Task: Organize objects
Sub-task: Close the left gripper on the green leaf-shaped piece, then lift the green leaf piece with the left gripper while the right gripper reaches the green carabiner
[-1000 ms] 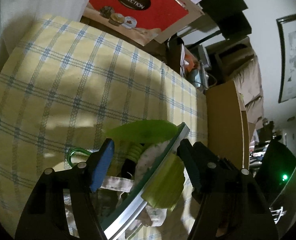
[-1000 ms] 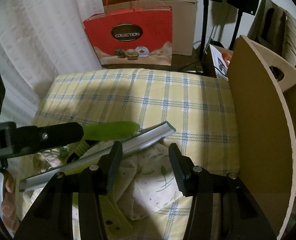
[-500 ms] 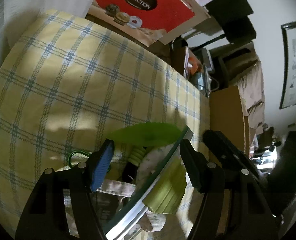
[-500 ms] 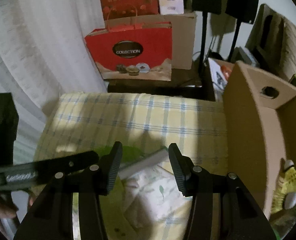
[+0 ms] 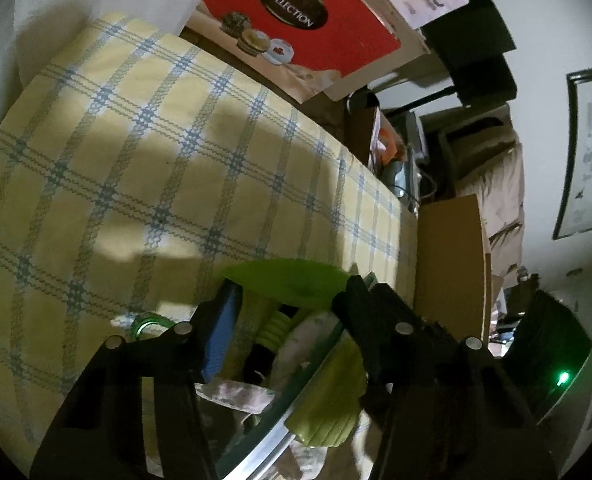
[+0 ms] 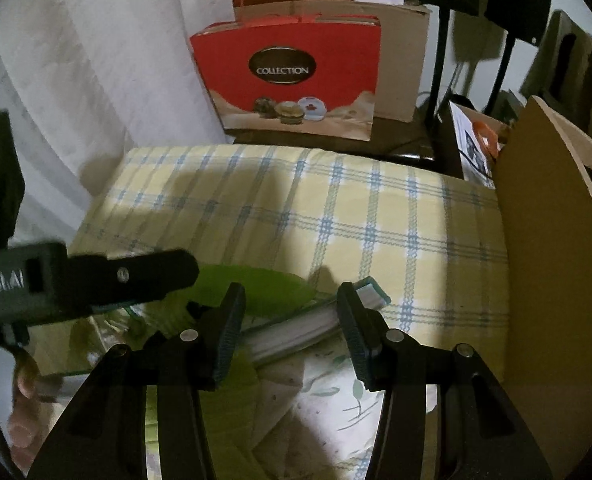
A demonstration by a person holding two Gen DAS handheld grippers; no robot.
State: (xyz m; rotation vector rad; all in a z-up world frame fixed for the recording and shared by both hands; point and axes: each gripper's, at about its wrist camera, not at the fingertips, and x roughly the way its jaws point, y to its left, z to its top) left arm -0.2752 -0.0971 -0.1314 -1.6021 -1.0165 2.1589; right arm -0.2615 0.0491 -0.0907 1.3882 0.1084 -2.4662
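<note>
Dim room; a bright patch lights the checked cloth (image 6: 336,216) beyond the fingers, crossed by dark shadows. Near the fingers everything is murky, blurred; edges bend fisheye-style.

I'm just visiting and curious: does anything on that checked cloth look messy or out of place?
Yes. Near the front, a silver-edged squeegee lies slantwise over a crumpled leaf-print cloth, with a green leaf-shaped piece jumbled in. It is a heap, not a tidy row. The rest of the checked cloth lies smooth.

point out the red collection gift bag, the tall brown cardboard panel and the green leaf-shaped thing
red paper gift bag (image 6: 288,76): right wrist view, on its front face.
tall brown cardboard panel (image 6: 556,280): right wrist view, mid flat side.
green leaf-shaped piece (image 5: 292,280): left wrist view, on its blade.
</note>
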